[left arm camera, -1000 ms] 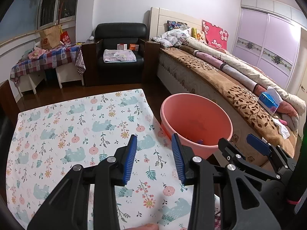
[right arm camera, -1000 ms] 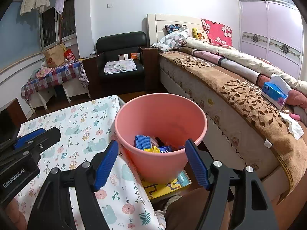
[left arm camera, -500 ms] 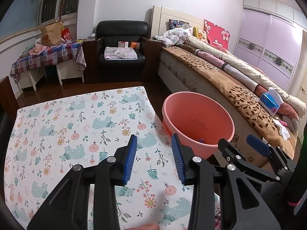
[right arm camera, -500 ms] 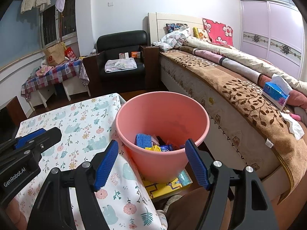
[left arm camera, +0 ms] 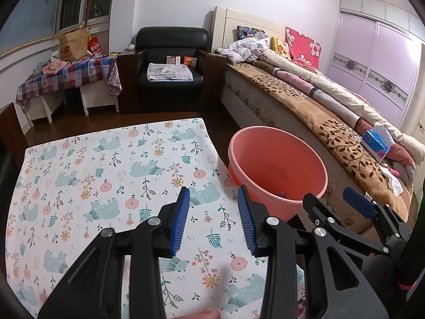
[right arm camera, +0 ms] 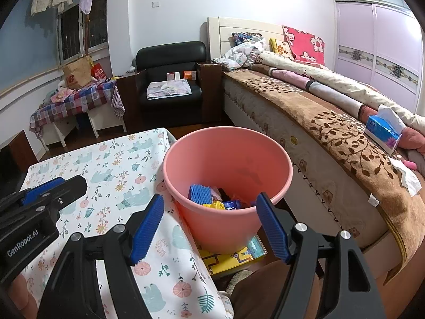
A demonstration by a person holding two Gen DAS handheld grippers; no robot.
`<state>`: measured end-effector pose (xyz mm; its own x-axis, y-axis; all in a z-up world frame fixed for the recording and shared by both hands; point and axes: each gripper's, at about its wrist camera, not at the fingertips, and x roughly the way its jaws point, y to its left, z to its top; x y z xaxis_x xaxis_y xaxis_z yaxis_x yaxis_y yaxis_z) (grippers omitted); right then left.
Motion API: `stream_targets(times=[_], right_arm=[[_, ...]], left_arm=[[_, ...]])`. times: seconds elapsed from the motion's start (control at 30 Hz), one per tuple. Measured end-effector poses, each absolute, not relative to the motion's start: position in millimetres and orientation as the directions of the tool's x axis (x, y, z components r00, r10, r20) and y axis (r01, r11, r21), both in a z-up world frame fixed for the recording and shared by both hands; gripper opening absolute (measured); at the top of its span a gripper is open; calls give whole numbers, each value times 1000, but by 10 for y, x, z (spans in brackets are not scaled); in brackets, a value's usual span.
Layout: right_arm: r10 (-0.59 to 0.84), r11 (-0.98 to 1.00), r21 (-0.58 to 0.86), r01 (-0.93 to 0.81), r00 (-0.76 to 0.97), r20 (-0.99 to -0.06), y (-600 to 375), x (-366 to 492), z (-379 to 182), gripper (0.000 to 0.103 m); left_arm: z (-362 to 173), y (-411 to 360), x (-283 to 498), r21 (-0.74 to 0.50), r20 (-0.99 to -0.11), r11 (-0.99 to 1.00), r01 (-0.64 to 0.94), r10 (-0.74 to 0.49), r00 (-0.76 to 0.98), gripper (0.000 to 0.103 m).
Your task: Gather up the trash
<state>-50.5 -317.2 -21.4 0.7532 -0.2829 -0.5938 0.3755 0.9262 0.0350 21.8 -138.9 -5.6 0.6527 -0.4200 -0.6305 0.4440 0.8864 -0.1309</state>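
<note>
Both claws hang open and empty: the left claw (left arm camera: 213, 220) over the tabletop (left arm camera: 106, 175), the right claw (right arm camera: 209, 226) before the pink bin (right arm camera: 228, 212), where the trash (right arm camera: 212, 199) lies.

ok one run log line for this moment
left gripper: open, empty | right gripper: open, empty | pink bucket: holds trash, beside table | table: no trash visible

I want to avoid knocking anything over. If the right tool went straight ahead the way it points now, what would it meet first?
Most likely the pink bucket: its near wall and rim sit squarely between the open fingers of the right tool, which holds nothing. Depth is hard to judge, so how soon is unclear.
</note>
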Motion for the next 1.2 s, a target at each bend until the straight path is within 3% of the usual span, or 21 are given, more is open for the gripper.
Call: stream_targets(times=[1.2], right_arm=[[-279,927,35,373,750,-599,-3128,-472,-245,71]], left_arm=[[-96,-1431,219,-117,-640,893,436,-403,654,38]])
